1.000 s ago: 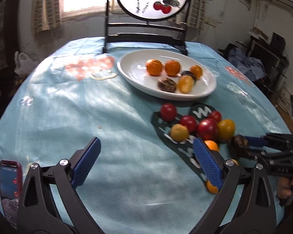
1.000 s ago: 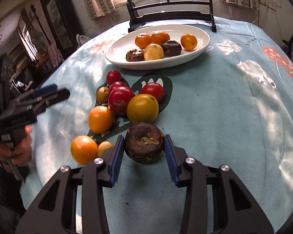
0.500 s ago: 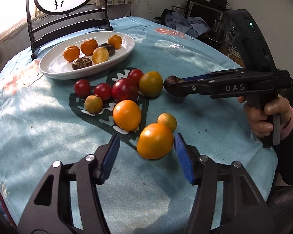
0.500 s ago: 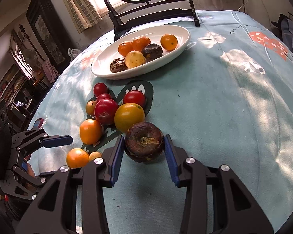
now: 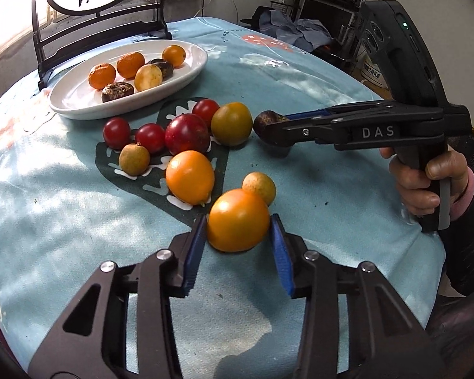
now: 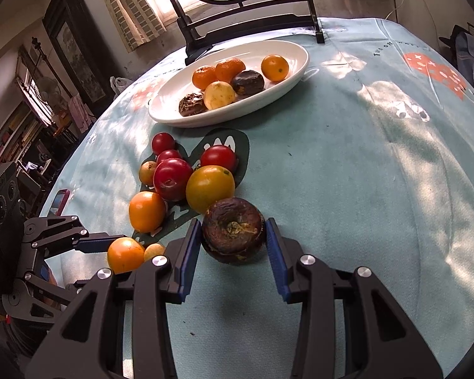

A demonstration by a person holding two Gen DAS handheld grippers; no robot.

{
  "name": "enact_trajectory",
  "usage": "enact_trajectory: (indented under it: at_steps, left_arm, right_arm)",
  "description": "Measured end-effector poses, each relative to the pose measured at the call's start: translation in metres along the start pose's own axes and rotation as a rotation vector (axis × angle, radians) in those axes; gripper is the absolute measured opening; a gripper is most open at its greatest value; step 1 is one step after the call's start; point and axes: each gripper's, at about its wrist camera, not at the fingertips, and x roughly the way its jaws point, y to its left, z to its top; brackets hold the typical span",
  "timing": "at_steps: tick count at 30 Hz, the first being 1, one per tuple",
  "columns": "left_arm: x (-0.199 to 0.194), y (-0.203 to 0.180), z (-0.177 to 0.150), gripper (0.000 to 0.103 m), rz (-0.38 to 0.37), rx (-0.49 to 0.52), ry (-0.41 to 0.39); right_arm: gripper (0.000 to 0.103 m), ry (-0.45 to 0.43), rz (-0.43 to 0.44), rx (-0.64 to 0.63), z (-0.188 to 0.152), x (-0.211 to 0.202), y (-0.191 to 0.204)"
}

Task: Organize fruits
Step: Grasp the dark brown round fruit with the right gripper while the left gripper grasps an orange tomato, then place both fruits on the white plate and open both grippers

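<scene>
- Left wrist view: left gripper has an orange fruit squarely between its blue pads. The jaws have just been closing, and both pads now sit against its sides, so I read this as a grip.
- The fruit is round with no long axis, and it rests on the tablecloth at the near end of the loose pile.
- A small tan fruit touches it from behind; a second orange sits just beside, up and left. Lifting straight up looks safest, since a sideways drag may roll them.
- The white dish lies far up-left, well apart, with the loose pile of red and yellow-green fruit between it and the jaws. The carry likely has to go over the pile.
- The right gripper comes in from the right, held by a hand, its tip on a dark fruit beside the yellow-green one.
- Right wrist view: right gripper is clamped on a dark wrinkled fruit, pads pressing both sides, stem scar facing the camera.
- This fruit touches or nearly touches the yellow-green fruit behind it.
- The dish lies straight ahead past the pile and already holds six pieces, with bare space at its left end.
- The left gripper is low left on its orange. A phone lies on the cloth's left edge, out of the way.
- Both hands are loaded; the right has the more direct line to the dish.
</scene>
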Motion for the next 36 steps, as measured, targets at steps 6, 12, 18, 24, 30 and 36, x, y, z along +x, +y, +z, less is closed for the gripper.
enact_trajectory:
  at_steps: [6,12,18,24,30,36]
  left_arm:
    - [-0.021,0.015,0.006,0.041,-0.056,-0.076,-0.1]
    - [-0.035,0.052,0.03,0.041,-0.002,-0.276,-0.209]
    - [-0.03,0.092,0.072,0.041,0.184,-0.406,-0.277]
    - [-0.002,0.122,0.104,0.041,0.295,-0.428,-0.243]
    - [-0.003,0.126,0.109,0.092,0.464,-0.429,-0.266]
    - [-0.028,0.108,0.099,0.094,0.527,-0.403,-0.3]
  right_arm:
    - [0.042,-0.064,0.034,-0.005,0.003,-0.011,0.002]
    - [0.042,-0.196,0.05,0.002,0.023,-0.019,0.008]
    - [0.042,-0.278,-0.018,0.025,0.067,0.001,0.009]
    - [0.042,-0.273,-0.047,0.024,0.101,0.031,0.006]
    - [0.064,-0.265,-0.079,0.0,0.115,0.044,0.008]
    - [0.064,-0.268,-0.046,-0.049,0.101,0.018,0.018]
